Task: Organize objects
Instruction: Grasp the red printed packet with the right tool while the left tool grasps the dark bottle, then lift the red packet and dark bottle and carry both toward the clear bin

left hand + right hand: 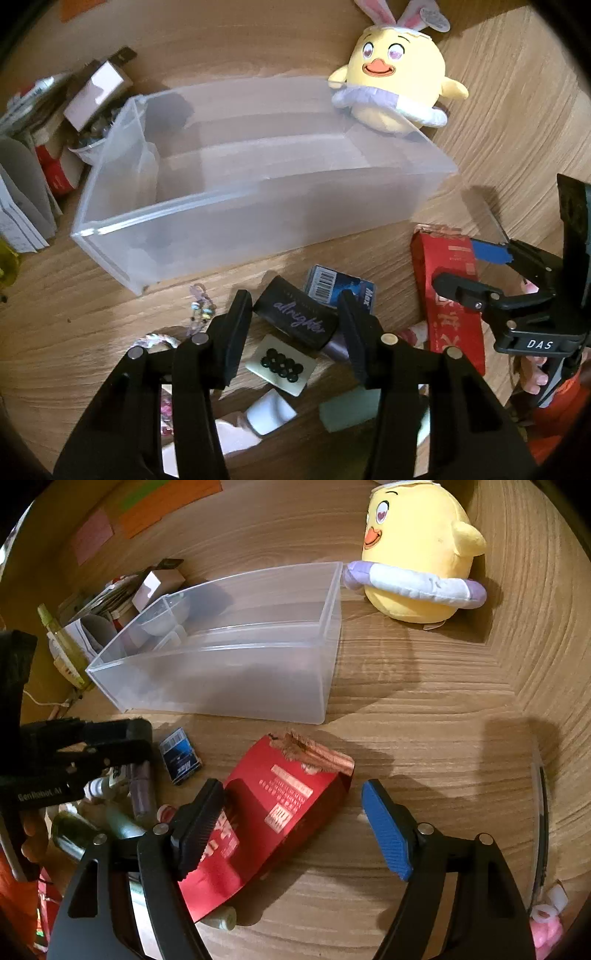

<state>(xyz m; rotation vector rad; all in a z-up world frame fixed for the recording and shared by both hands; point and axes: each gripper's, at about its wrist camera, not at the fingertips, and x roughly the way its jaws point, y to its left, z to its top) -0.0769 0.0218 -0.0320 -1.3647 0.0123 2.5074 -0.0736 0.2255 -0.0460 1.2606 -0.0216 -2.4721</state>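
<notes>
Two claws over a cluttered desk (pixel 424 709), a clear bin (pixel 258 206) lying empty beyond.

At far left a heap of papers and boxes (pixel 44 147) is cut off and hard to read. The left claw (pixel 295 332) stands partly open astride a black "allnighter" case (pixel 295 315); whether its pads press it I cannot tell. Below it, pale items are half hidden. The right claw (pixel 291 827) hangs wide, gripping nothing (one black pad overlaps a torn red packet (pixel 273 812)). A yellow plush chick (pixel 417 554) sits at the bin's right end.
</notes>
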